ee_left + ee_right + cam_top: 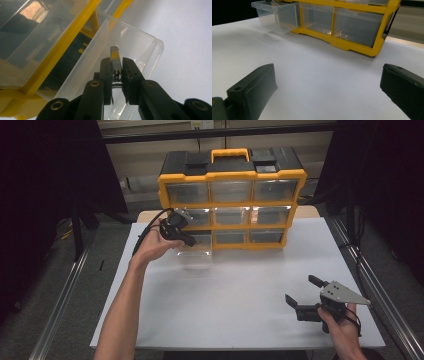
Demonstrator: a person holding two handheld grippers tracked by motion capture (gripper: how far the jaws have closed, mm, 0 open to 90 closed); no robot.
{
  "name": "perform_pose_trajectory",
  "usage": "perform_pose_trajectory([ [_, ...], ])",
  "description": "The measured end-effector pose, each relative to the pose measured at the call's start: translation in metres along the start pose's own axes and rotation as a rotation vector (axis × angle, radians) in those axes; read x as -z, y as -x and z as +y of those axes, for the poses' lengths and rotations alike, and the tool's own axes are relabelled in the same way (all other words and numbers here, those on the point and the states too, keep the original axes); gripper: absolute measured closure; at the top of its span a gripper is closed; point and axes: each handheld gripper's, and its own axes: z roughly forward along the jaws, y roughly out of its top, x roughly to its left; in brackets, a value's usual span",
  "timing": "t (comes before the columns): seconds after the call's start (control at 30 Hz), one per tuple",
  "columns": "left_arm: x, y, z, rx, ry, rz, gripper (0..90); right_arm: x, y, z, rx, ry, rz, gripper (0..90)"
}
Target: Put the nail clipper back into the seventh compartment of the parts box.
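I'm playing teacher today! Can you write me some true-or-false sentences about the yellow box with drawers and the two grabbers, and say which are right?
1. The left gripper is pinching a small metal tool over the pulled-out clear drawer. True.
2. The right gripper is holding a drawer. False: its jaws stand wide open with nothing between them, above the white table.
3. The pulled-out drawer is in the bottom row of the yellow organizer. True.
4. The organizer's handle is black. False: it is yellow.
5. All the drawers are pushed in. False: one at the bottom left sticks out.
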Motion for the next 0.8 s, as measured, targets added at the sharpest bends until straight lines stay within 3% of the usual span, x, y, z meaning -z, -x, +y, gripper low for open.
perform_pose_trajectory([
  [0.1, -0.002, 0.002, 0.001, 0.005, -0.016, 0.015, 79.3, 0.000, 0.000, 0.000, 0.001, 0.000, -0.003, 0.2],
  [0.13, -0.004, 0.001, 0.002, -0.012, -0.038, 0.011, 79.3, 0.000, 0.000, 0.000, -0.001, -0.002, -0.001, 0.2],
  [0.17, -0.005, 0.002, 0.001, 0.017, -0.033, 0.009, 79.3, 0.000, 0.000, 0.000, -0.002, -0.002, -0.001, 0.2],
  [0.2, -0.005, 0.000, 0.002, -0.010, -0.050, 0.004, 79.3, 0.000, 0.000, 0.000, 0.000, -0.001, -0.001, 0.2],
  [0.23, -0.007, 0.000, 0.002, -0.011, -0.057, 0.004, 79.3, 0.000, 0.000, 0.000, 0.000, -0.002, -0.001, 0.2],
  [0.3, -0.009, 0.001, 0.002, 0.024, -0.046, 0.003, 79.3, 0.000, 0.000, 0.000, 0.000, -0.001, -0.001, 0.2],
  [0.4, -0.010, -0.001, 0.001, 0.012, -0.060, -0.001, 79.3, 0.000, 0.000, 0.000, -0.002, -0.002, 0.000, 0.2],
  [0.5, -0.011, -0.002, 0.001, 0.024, -0.040, 0.005, 79.2, 0.000, 0.000, 0.000, -0.002, -0.001, 0.002, 0.2],
  [0.6, -0.010, -0.003, 0.001, 0.012, -0.060, -0.006, 79.0, 0.000, 0.000, 0.000, -0.003, -0.001, 0.000, 0.2],
  [0.67, -0.012, -0.003, 0.001, 0.024, -0.034, -0.001, 78.2, 0.000, 0.000, 0.000, -0.003, -0.002, 0.000, 0.2],
  [0.73, -0.013, -0.001, 0.000, 0.053, -0.025, 0.002, 71.5, 0.000, 0.000, 0.000, -0.001, -0.001, 0.002, 0.2],
  [0.8, -0.013, -0.001, 0.000, 0.054, -0.019, 0.003, 68.0, 0.000, 0.000, 0.000, -0.001, 0.000, 0.002, 0.2],
])
